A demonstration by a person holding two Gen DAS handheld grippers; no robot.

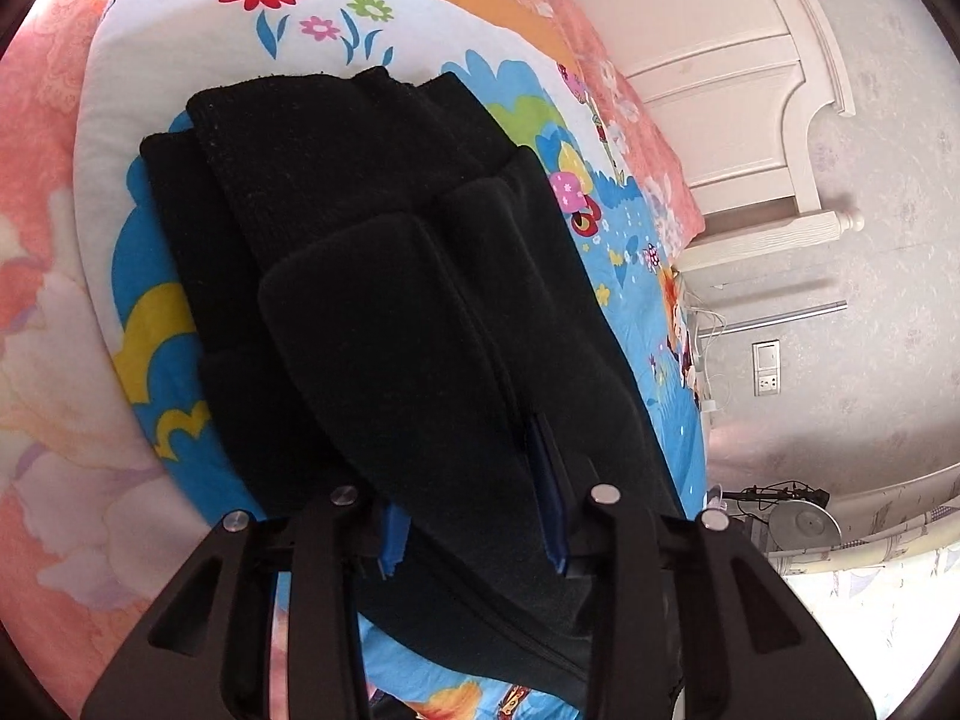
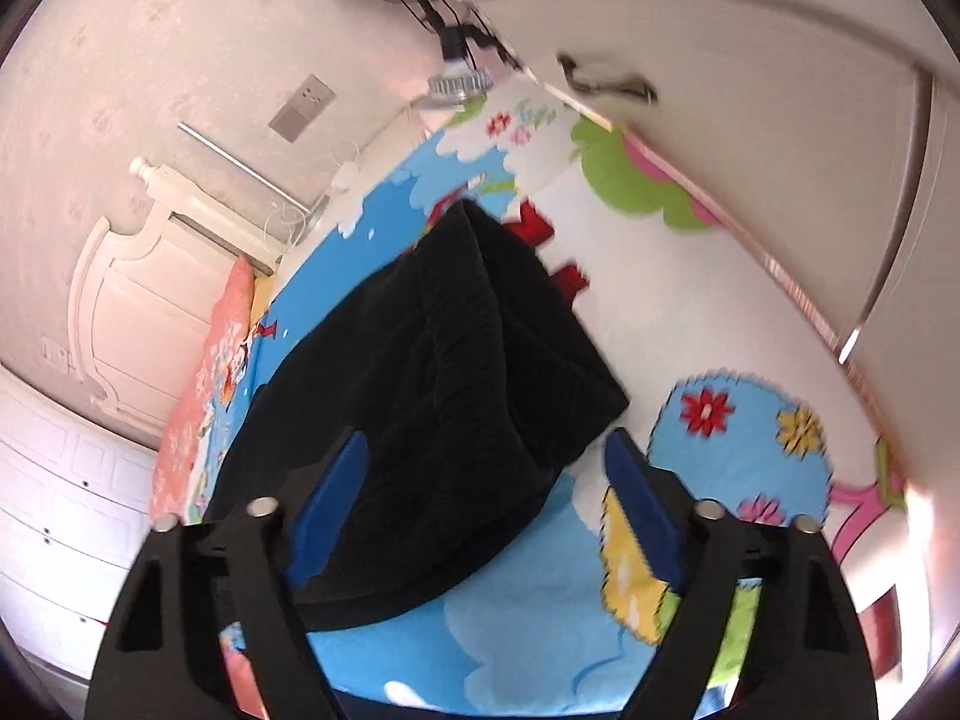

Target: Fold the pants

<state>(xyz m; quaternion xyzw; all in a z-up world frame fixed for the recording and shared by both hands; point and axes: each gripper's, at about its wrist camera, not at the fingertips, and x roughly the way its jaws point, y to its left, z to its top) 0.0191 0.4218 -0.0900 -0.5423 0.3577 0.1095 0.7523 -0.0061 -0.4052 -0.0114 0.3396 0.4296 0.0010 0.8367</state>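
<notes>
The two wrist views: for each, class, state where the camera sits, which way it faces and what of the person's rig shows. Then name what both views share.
Left wrist: sits on the left gripper, looking forward and down along its fingers at the black pants on the cartoon-print quilt; black cloth lies between the blue pads.
Right wrist: sits on the right gripper, facing down at the pants, jaws wide apart, nothing gripped.
Shared: pants, quilt, white headboard, wall socket.
</notes>
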